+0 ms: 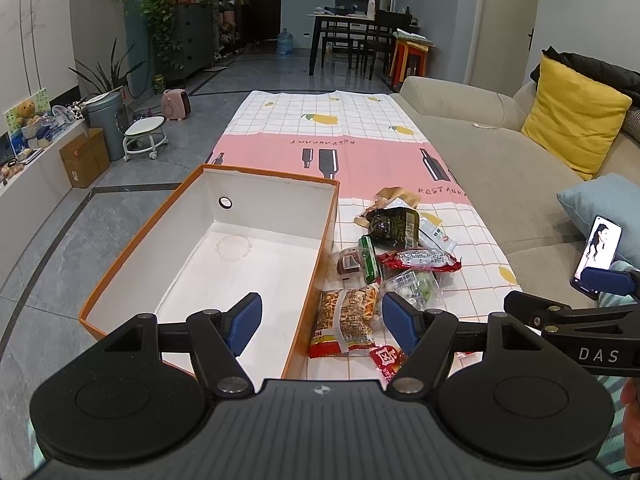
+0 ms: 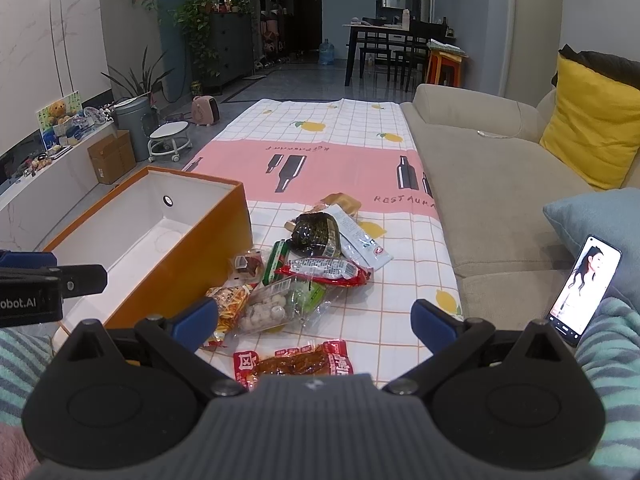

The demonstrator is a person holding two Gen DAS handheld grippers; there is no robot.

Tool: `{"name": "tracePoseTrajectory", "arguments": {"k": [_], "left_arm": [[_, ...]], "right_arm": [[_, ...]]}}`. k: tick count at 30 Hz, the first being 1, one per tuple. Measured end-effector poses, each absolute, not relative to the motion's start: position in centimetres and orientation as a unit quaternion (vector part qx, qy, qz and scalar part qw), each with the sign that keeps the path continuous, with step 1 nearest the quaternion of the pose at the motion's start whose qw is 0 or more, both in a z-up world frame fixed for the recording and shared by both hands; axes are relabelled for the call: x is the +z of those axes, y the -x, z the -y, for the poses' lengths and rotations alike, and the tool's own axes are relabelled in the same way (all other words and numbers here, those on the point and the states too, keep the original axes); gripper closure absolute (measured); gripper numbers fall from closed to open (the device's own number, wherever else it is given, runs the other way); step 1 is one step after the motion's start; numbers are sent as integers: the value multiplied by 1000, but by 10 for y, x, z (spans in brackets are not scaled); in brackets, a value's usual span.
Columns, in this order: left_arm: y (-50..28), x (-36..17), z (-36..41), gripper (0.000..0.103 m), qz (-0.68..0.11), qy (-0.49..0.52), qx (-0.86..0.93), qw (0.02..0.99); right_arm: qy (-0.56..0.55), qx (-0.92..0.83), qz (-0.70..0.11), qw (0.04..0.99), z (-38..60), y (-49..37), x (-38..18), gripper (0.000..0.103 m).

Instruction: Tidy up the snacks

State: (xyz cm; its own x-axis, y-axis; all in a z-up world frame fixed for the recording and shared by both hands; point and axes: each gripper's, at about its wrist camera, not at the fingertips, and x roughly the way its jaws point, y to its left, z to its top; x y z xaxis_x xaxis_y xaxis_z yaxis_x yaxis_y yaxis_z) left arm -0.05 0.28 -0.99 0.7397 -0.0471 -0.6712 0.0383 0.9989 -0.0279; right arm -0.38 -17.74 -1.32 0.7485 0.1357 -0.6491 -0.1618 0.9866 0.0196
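1. Both of my hand-held grippers are empty. The left hand-held gripper has its jaws wide, and the right hand-held gripper has its jaws wider still.
2. The snack pile is loose on the table, ahead of both grippers. The orange box sits left of the pile, touching or just beside it, and is open with nothing inside.
3. Key relation: the red spicy-strip packet lies directly under and just ahead of the right hand-held gripper, between its fingers. Its long axis runs left-right, across the finger line. The right is the nearer one, I judge.
4. The left hand-held gripper straddles the box's right wall. The peanut packet is just ahead in its gap, long axis pointing away from me.
5. The clear bag of round sweets and the red sausage pack lie farther ahead, and the dark pouch is beyond them.
6. My guess at the next step: take the red packet with the right, then carry it left into the box.
7. Risk: the packets overlap, so a grab may drag a neighbour.
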Motion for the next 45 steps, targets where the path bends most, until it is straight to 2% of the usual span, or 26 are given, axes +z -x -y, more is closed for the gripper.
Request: {"name": "tracePoseTrajectory", "arguments": {"k": [20,24,27,30,36,45], "left_arm": [[-2,-4,-1,22,-373,14,-43,927],[-3,-5,0,27,-374,12,-47,926],[-6,-6,2,38,-378,14,-61,924],[-11,-11,7,39,-386,9,-88,918],[-27,-25,24,37,-408,-19,-136,903],[-60,-63,50,37,-437,-118,-145,880]], "right_arm": [[18,79,-349,934,173,0,-13,4],[19,76,-353,932,174,-3,-18,4],[16,75,-358,931,177,-5,-23,4],[14,71,-360,930,181,-9,-26,5],[1,67,-393,917,193,-25,-42,17],[-27,89,-437,895,199,-52,-70,28]]}}
